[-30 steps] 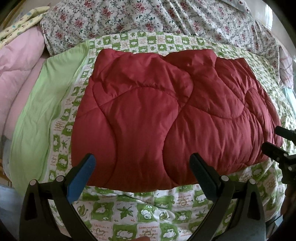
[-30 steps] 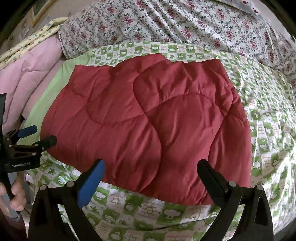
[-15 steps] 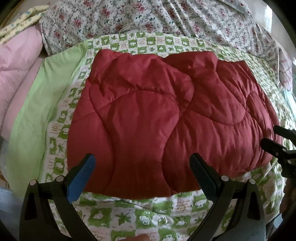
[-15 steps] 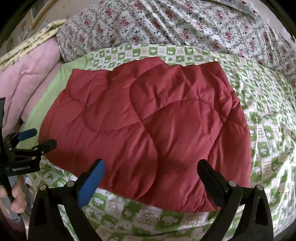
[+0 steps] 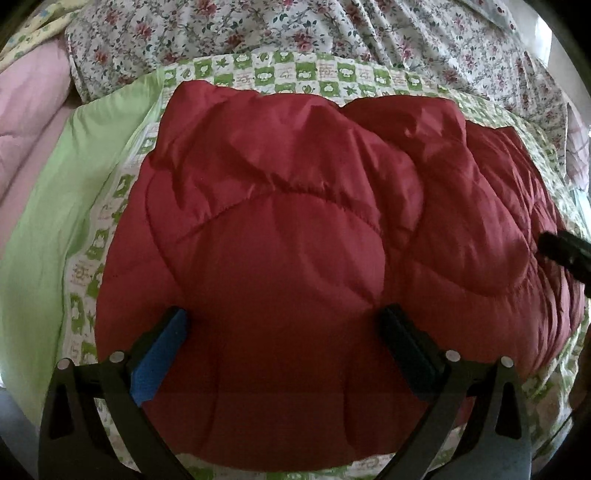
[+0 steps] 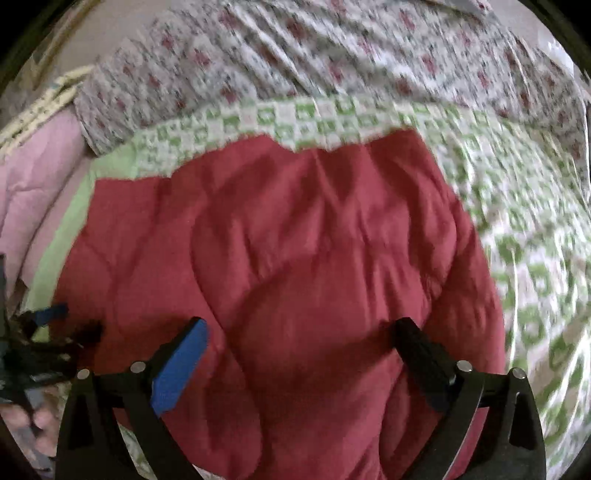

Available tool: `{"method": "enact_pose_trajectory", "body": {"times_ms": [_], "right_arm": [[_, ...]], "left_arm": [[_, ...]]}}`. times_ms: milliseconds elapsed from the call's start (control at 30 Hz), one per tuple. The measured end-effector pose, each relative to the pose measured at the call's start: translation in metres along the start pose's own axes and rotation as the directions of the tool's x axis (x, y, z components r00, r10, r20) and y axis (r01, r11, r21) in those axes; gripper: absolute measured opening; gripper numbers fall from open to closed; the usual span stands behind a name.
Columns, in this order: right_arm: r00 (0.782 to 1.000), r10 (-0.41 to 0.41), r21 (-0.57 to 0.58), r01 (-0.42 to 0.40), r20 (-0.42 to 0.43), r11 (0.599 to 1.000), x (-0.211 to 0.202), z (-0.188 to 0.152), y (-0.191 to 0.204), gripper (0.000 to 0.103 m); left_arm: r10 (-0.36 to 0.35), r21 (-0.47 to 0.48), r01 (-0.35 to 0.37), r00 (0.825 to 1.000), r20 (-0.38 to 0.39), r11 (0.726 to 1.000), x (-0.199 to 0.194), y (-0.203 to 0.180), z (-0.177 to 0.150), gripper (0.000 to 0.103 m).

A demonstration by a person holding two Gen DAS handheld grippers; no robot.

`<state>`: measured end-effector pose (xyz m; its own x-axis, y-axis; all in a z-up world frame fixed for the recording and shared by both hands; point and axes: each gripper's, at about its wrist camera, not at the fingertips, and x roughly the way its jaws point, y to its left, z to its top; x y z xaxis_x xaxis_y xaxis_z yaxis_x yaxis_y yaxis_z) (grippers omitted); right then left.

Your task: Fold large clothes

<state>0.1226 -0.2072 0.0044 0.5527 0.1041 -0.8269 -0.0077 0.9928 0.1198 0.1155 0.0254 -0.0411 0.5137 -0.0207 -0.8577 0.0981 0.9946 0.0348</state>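
Note:
A dark red quilted padded garment [image 5: 295, 258] lies folded into a broad pad on a green-and-white patterned sheet [image 5: 295, 70]. My left gripper [image 5: 284, 325] hangs open over its near left part, fingers spread wide with only fabric below. The right gripper's black tip [image 5: 561, 247] pokes in at the right edge of the left wrist view. In the blurred right wrist view the same red garment [image 6: 295, 258] fills the middle and my right gripper [image 6: 299, 336] is open above its near edge. The left gripper [image 6: 44, 332] shows at the far left, held by a hand [image 6: 33, 421].
A floral quilt [image 5: 332, 33] is bunched along the far side of the bed. Pink bedding [image 5: 26, 122] and a plain light green sheet edge [image 5: 55, 206] lie to the left. The patterned sheet [image 6: 535, 258] runs on to the right of the garment.
Both grippers have moved forward and down over the red garment, which now fills more of each view. The right wrist view has gone blurry from motion. Both stay open.

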Motion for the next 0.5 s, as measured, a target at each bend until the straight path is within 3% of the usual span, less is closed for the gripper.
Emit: {"method": "enact_pose_trajectory", "body": {"times_ms": [133, 500], "right_arm": [[0.997, -0.036, -0.008, 0.036, -0.070, 0.999, 0.036, 0.012, -0.007, 0.102], [0.997, -0.067, 0.057, 0.069, -0.049, 0.996, 0.064, 0.033, -0.031, 0.103]], "left_arm": [[0.008, 0.010, -0.008, 1.000, 0.008, 1.000, 0.010, -0.001, 0.009, 0.103], [0.019, 0.021, -0.019, 1.000, -0.005, 1.000, 0.032, -0.003, 0.041, 0.103]]}}
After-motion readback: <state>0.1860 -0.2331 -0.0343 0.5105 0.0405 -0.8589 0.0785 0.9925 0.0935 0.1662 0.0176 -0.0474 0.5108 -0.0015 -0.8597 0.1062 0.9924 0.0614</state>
